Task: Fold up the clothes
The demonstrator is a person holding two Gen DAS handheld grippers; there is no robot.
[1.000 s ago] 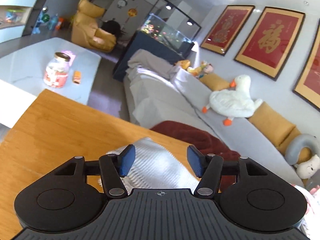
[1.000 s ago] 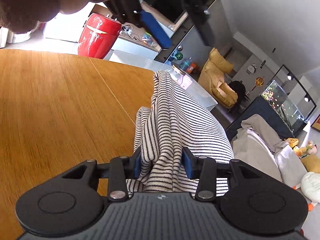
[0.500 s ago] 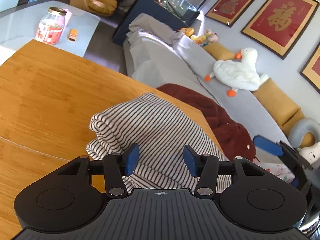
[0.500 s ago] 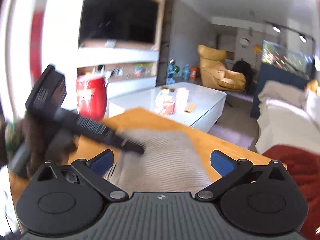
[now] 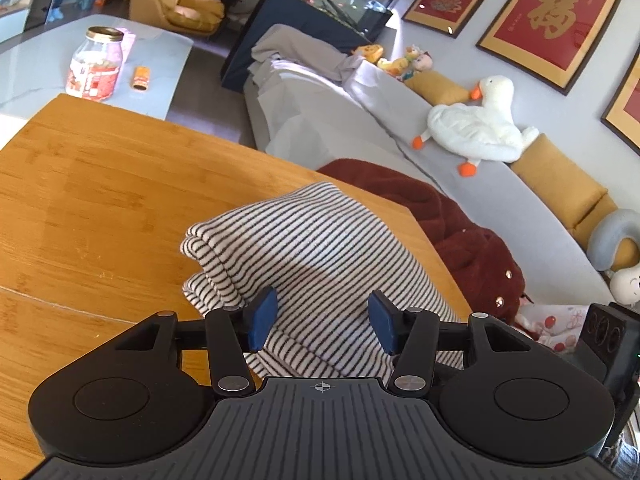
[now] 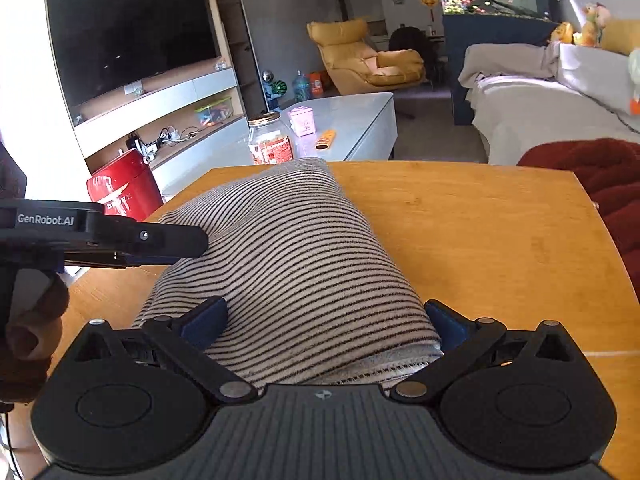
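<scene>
Left wrist view: folded striped garment [image 5: 304, 248] at frame centre on wooden table [image 5: 88, 200], left gripper [image 5: 322, 322] spread above it, nothing pinched. Right wrist view: right gripper [image 6: 324, 320] wide apart, flanking same garment [image 6: 288, 248] at lower centre.

Soft striped knit garment [image 5: 316, 248], smooth wooden table [image 5: 80, 200]

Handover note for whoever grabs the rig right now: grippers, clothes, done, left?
Left gripper: open, holding nothing, over the striped garment.
Right gripper: wide open, jaws either side of the same garment's near end, not clamped.
Garment lies folded in layers on the wooden table.
A dark red garment sits unfolded past the table's far edge, by the sofa.
Left: square up or set aside the striped fold, probably the red one next.
</scene>
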